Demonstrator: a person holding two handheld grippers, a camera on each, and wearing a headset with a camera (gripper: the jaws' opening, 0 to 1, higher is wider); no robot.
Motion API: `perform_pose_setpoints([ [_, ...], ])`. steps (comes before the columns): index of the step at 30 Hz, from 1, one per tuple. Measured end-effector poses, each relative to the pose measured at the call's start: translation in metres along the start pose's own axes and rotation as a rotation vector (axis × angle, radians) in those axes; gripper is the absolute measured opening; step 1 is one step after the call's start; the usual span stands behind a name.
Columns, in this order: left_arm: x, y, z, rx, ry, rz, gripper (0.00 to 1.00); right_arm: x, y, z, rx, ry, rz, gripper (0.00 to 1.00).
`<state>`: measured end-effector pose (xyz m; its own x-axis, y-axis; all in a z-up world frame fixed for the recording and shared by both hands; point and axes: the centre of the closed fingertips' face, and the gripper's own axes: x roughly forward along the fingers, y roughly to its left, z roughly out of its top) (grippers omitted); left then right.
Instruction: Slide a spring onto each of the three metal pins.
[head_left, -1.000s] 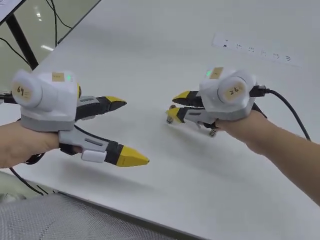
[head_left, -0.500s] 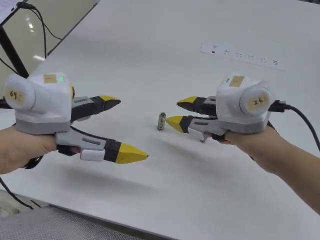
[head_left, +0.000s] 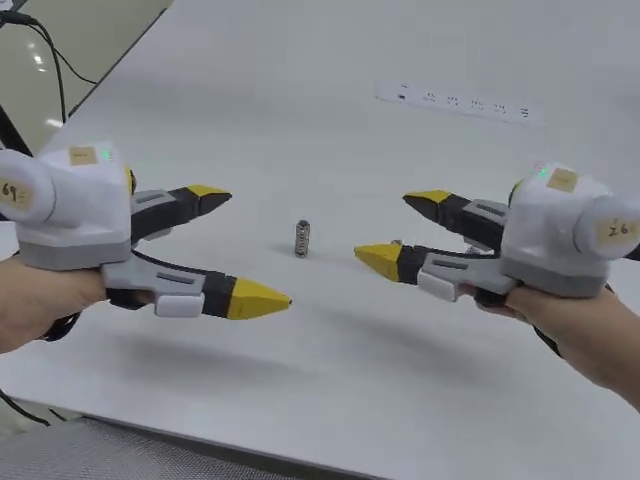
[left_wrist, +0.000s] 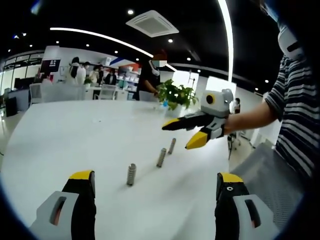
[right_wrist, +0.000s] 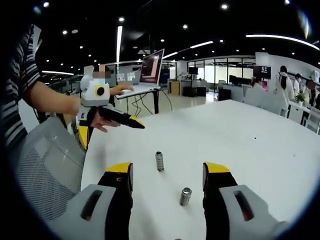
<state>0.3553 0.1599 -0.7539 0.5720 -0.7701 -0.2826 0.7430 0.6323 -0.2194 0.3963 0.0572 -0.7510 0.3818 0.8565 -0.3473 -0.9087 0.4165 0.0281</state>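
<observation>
The left gripper (head_left: 258, 247) and right gripper (head_left: 381, 224) both have their jaws apart and hold nothing. A spring (head_left: 302, 238) stands upright at centre frame on the desk (head_left: 300, 100), seemingly on its pin. Any approach should be slow and level so it doesn't topple.

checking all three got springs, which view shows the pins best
The left gripper view: nearest pin, middle pin and far pin stand in a row, unblocked, each looking coiled. The head view shows one clearly, another peeking behind a jaw of the right gripper. The right gripper view shows two.

Three upright pins (left_wrist: 161, 157) — in a row.
</observation>
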Motion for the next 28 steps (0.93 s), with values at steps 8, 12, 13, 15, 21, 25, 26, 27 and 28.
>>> perform_pose_setpoints([
  [8, 0.004, -0.006, 0.001, 0.008, 0.003, -0.016, 0.98, -0.032, -0.011, -0.017, 0.051, -0.028, -0.069, 0.69],
  [12, 0.005, -0.008, 0.003, 0.011, -0.005, -0.016, 0.98, -0.046, -0.013, -0.024, 0.071, -0.042, -0.095, 0.77],
  [13, 0.005, -0.008, 0.003, 0.011, -0.006, -0.015, 0.98, -0.051, -0.014, -0.028, 0.080, -0.043, -0.107, 0.78],
  [15, 0.005, -0.008, 0.003, 0.013, -0.004, -0.015, 0.98, -0.056, -0.016, -0.033, 0.089, -0.041, -0.122, 0.82],
  [21, 0.001, -0.003, 0.001, 0.020, 0.006, -0.003, 0.98, -0.075, -0.018, -0.049, 0.151, -0.052, -0.155, 0.92],
  [25, -0.002, -0.004, 0.001, 0.020, 0.005, 0.000, 0.98, -0.087, -0.021, -0.053, 0.171, -0.063, -0.177, 0.99],
  [26, -0.003, -0.005, 0.000, 0.019, 0.006, 0.001, 0.98, -0.090, -0.022, -0.056, 0.174, -0.057, -0.183, 0.99],
  [27, -0.004, -0.005, -0.002, 0.017, 0.009, 0.002, 0.98, -0.095, -0.025, -0.059, 0.179, -0.053, -0.191, 0.99],
  [28, -0.005, -0.005, -0.004, 0.017, 0.012, 0.002, 0.98, -0.098, -0.027, -0.061, 0.185, -0.053, -0.196, 0.99],
])
